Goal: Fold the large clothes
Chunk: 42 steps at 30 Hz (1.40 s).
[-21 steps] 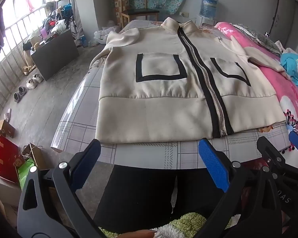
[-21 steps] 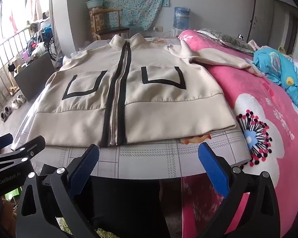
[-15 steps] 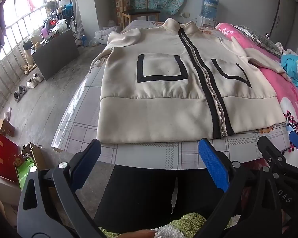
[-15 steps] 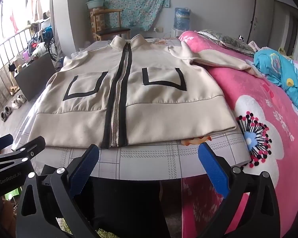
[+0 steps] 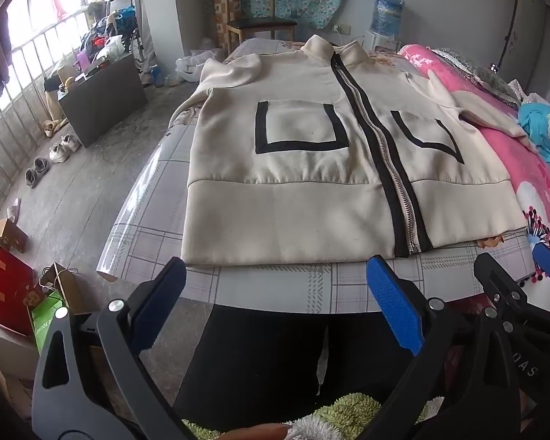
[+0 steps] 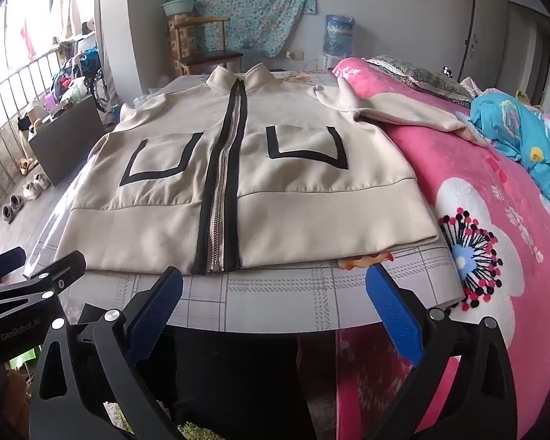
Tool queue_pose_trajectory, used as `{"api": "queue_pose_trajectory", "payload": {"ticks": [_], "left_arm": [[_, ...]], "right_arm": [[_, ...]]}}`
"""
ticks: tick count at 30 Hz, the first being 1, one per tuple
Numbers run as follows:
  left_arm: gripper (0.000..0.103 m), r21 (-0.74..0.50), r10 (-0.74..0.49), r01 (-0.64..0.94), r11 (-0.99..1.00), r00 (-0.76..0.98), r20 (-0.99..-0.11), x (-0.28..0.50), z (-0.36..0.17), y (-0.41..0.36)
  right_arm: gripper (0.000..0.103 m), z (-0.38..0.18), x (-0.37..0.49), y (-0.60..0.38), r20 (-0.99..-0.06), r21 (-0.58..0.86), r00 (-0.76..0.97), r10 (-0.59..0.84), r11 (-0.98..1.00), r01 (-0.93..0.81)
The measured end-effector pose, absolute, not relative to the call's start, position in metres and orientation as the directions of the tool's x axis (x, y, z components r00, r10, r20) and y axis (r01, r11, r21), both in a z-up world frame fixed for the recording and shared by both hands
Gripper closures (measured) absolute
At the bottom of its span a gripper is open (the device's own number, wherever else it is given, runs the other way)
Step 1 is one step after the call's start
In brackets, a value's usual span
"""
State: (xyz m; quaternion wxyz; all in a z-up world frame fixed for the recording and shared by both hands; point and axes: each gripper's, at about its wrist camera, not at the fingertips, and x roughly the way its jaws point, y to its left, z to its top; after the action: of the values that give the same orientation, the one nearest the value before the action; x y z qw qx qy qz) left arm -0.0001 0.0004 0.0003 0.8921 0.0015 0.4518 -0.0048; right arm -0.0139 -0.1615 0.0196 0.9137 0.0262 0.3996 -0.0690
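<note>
A cream zip-up jacket (image 5: 311, 198) with black trim and two black-outlined pockets lies flat, front up, on a checked table cover (image 5: 275, 286); its collar points away from me. In the right wrist view the same jacket (image 6: 293, 198) has one sleeve stretched out over a pink blanket (image 6: 495, 220). My left gripper (image 5: 275, 300) hangs open just short of the hem, nothing between its blue pads. My right gripper (image 6: 275, 300) is also open and empty, near the hem's zipper end. Each gripper shows at the other view's edge.
A pink flowered blanket (image 5: 546, 198) and a blue bundle (image 6: 513, 128) lie to the right. On the left floor sit shoes (image 5: 55, 150), a dark cabinet (image 5: 99, 102) and bags (image 5: 14, 293). A chair (image 5: 256, 25) and water bottle (image 6: 339, 36) stand at the back.
Both views have crept slightly closer to the jacket's hem; the jacket lies as before and both grippers stay open.
</note>
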Motion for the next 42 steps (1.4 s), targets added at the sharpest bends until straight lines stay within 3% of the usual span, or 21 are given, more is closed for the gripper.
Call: {"api": "queue_pose_trajectory", "payload": {"ticks": [42], "left_arm": [[0.008,0.004,-0.002,0.009,1.000,0.592,-0.806,0.005,0.014,0.026]], "right_arm": [[0.006,0.020,-0.009,-0.153,-0.737,-0.004,0.668,-0.102,0.989,0.146]]}}
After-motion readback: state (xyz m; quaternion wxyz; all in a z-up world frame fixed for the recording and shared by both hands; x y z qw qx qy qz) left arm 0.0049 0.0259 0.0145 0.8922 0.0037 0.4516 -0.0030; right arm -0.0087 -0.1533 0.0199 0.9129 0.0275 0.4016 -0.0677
